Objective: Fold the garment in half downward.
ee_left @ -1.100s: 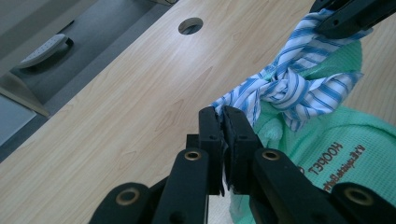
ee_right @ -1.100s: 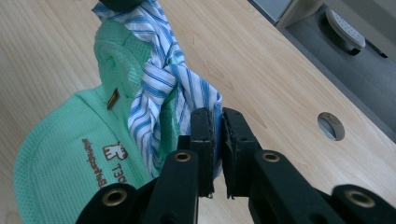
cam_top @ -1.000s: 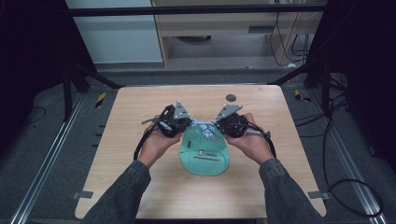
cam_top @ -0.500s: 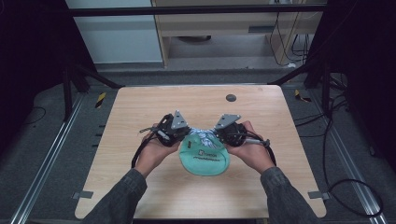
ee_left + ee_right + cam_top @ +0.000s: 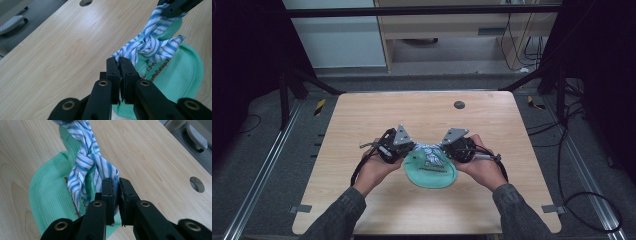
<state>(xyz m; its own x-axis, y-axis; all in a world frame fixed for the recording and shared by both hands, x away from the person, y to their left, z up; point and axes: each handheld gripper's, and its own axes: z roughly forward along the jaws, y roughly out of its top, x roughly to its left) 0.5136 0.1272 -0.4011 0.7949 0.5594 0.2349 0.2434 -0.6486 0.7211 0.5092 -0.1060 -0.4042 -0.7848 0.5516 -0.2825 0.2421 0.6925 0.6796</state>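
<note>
A green waffle-weave pouch (image 5: 430, 173) lies on the wooden table (image 5: 422, 115), its mouth tied with a blue-and-white striped cloth (image 5: 428, 151). The strip forms a knot (image 5: 150, 47) above the green fabric (image 5: 185, 75). My left gripper (image 5: 119, 60) is shut on one end of the striped cloth (image 5: 127, 53), and sits left of the pouch (image 5: 404, 148). My right gripper (image 5: 115, 181) is shut on the other end of the striped cloth (image 5: 85, 165), right of the pouch (image 5: 447, 148). The strip runs taut between them over the green pouch (image 5: 47, 195).
A round grommet hole (image 5: 459, 105) sits in the far part of the table, also seen as a hole (image 5: 197, 184) from the right gripper view. Dark frame posts and floor cables (image 5: 562, 125) surround the table. A cabinet (image 5: 452, 30) stands beyond the far edge.
Both grippers and the pouch have shifted toward the person's side of the table. The grippers have stayed on the striped cloth ends, with the knot between them.
</note>
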